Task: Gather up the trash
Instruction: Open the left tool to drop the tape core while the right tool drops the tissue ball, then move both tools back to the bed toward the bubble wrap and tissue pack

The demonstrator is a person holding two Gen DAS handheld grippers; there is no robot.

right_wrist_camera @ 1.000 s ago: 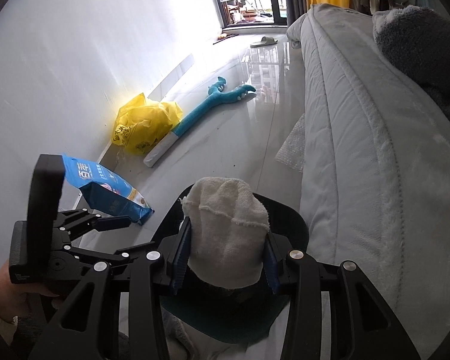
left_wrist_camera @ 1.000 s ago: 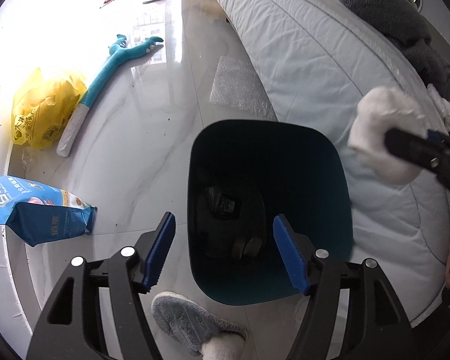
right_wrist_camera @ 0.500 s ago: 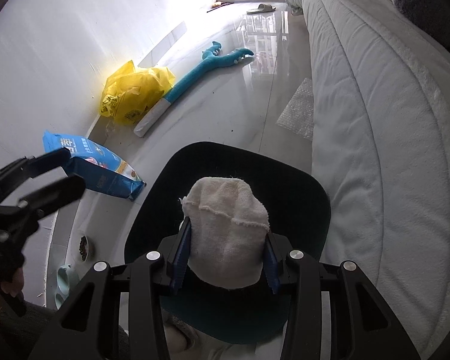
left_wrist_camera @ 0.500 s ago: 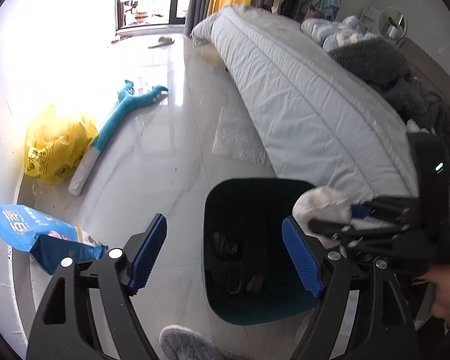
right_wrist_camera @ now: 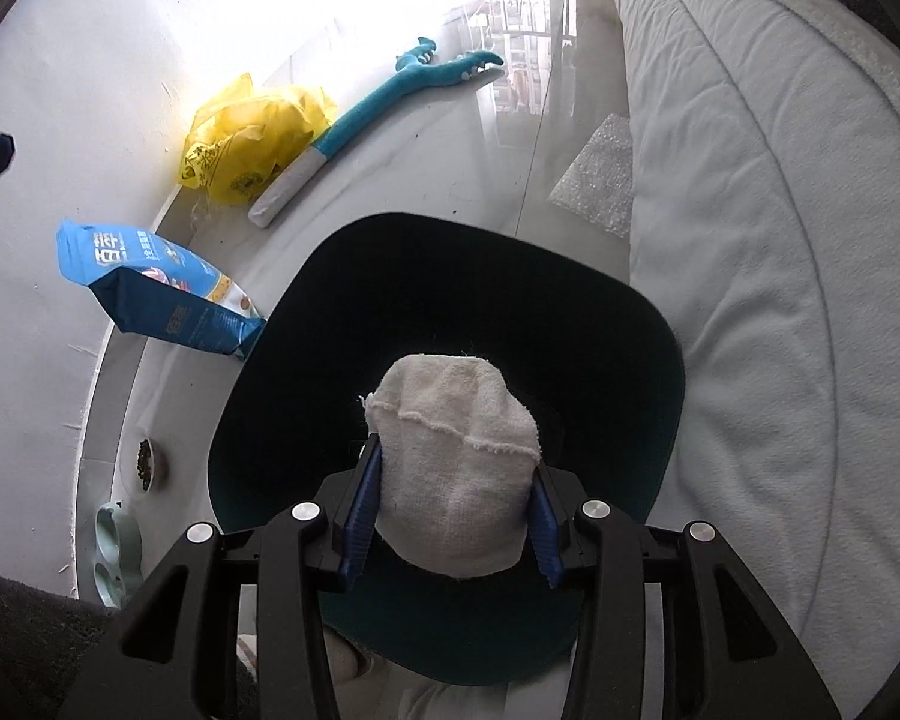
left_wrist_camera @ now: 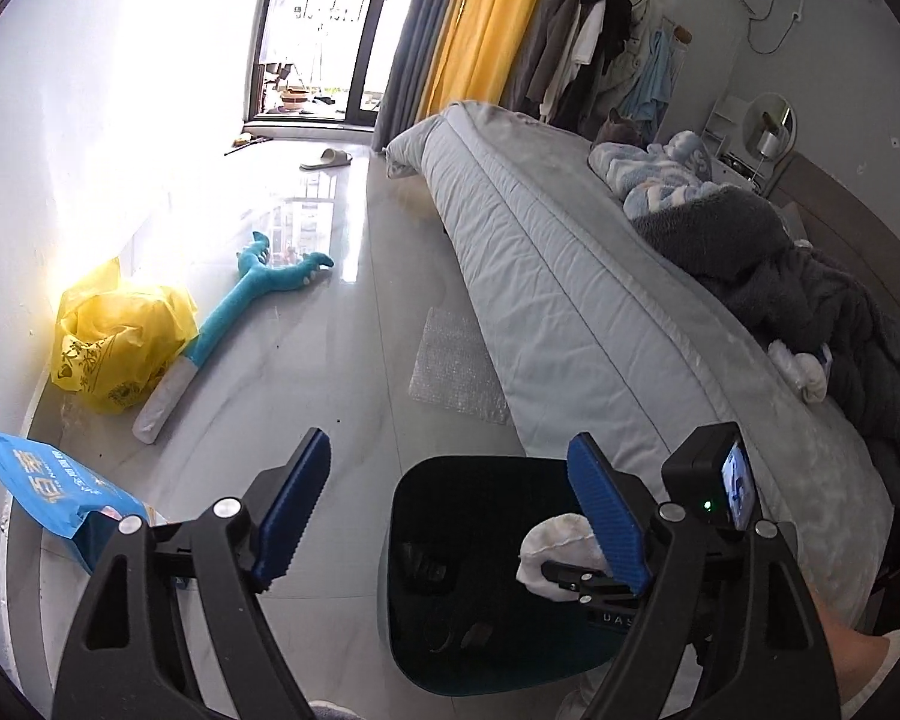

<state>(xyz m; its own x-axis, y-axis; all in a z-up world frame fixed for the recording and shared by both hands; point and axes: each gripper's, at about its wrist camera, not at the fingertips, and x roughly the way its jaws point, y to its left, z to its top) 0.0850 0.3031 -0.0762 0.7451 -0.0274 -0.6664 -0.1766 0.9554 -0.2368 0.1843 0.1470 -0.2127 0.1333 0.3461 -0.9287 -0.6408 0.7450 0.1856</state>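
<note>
Cloth: wadded white cloth (right_wrist_camera: pixel 457 468) pinched between blue pads, held over the mouth of the dark teal bin (right_wrist_camera: pixel 642 324).
Right tongs (right_wrist_camera: pixel 455 516): clamped on the cloth, pointing steeply down.
Left tongs (left_wrist_camera: pixel 450 516): jaws wide apart, just been opening, nothing between them.
Bin: on the floor (left_wrist_camera: pixel 342 360) beside the bed (left_wrist_camera: pixel 570 276).
Surroundings: blue pouch (right_wrist_camera: pixel 150 288), yellow bag (right_wrist_camera: pixel 252 138) by the wall.

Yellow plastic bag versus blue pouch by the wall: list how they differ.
The yellow plastic bag is crumpled and slumped in a loose heap; the blue pouch keeps a flat-sided, boxy shape and leans tilted. The yellow bag is thin film with sparse dark print; the blue pouch is stiffer, with white lettering and pictures. The yellow bag touches the teal plush toy; the blue pouch lies next to the dark bin. Both sit on the floor along the wall.
</note>
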